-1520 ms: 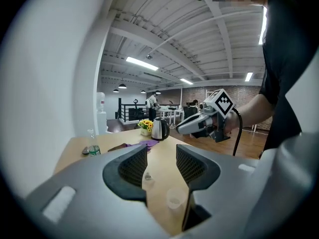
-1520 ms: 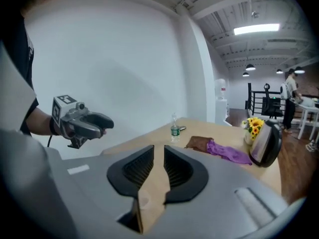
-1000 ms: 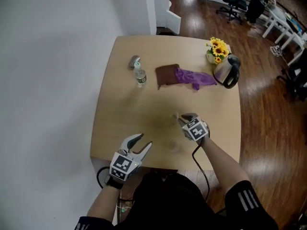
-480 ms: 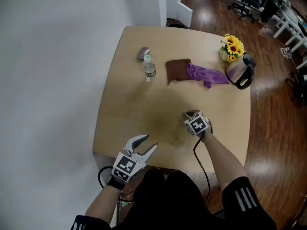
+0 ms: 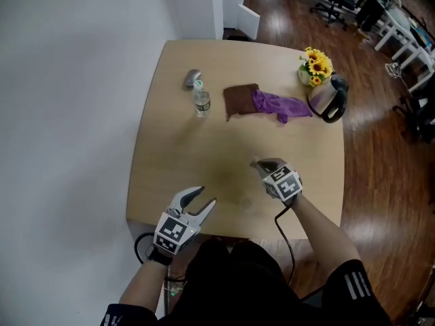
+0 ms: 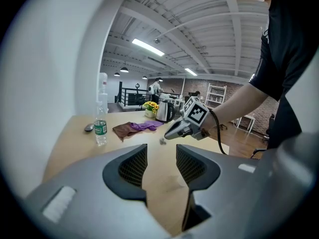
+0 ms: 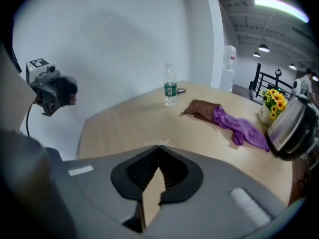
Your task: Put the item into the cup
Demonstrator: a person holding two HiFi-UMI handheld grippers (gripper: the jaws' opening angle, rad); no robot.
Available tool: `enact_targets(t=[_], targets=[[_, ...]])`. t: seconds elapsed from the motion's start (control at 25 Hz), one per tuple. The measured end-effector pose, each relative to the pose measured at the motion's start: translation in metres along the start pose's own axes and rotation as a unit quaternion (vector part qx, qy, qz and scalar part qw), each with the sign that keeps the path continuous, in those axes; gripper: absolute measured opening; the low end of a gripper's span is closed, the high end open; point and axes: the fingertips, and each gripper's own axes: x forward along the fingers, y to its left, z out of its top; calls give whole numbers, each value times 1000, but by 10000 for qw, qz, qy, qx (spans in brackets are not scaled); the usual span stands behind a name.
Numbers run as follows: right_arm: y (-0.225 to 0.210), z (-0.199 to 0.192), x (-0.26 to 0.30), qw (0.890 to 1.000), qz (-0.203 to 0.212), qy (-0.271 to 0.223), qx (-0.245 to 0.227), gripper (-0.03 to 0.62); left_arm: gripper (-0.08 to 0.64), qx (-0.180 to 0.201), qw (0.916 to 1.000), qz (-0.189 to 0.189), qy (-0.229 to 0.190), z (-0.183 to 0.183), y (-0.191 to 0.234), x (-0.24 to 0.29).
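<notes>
1. The right hand-held gripper (image 5: 258, 163) is clenched, its jaws having just been closing. The item (image 6: 162, 141) (small, grey, hard to make out) sits at the very tips, seemingly pinched there just above the counter (image 5: 183, 148).
2. A tip grip suits so small a thing: the item stays clear of the jaws' bulk, ready to be dropped.
3. The left hand-held gripper (image 5: 206, 197) is released and empty. It hovers at the counter's near edge, probably to keep out of the way.
4. A faint clear shape on the counter between the two grippers is probably the cup (image 5: 245, 204). The item is near it, not over it.
5. The step in hand looks like carrying the item to the cup, and so thin a pinch could slip.
6. The bottle (image 5: 201, 101), cloths (image 5: 265, 102) and kettle (image 5: 326, 99) lie well apart, on the far side.
</notes>
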Motion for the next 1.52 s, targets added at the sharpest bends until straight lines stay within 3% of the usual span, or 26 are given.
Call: enact_targets(t=[0.2, 0.56, 0.88, 1.08, 1.52], targets=[[37, -1, -46, 9995, 149, -268, 90, 8, 176, 88, 9998, -140, -92, 9, -4, 7], [110, -52, -55, 9992, 184, 149, -318, 8, 175, 206, 9989, -406, -119, 19, -20, 16], [124, -89, -29, 9935, 143, 911, -665, 8, 176, 168, 9988, -452, -23, 6, -25, 15], [122, -105, -16, 9908, 153, 1178, -643, 9, 176, 121, 9991, -418, 15, 0, -27, 10], [114, -89, -14, 9918, -202, 861, -926, 78, 176, 101, 9994, -323, 13, -2, -29, 6]])
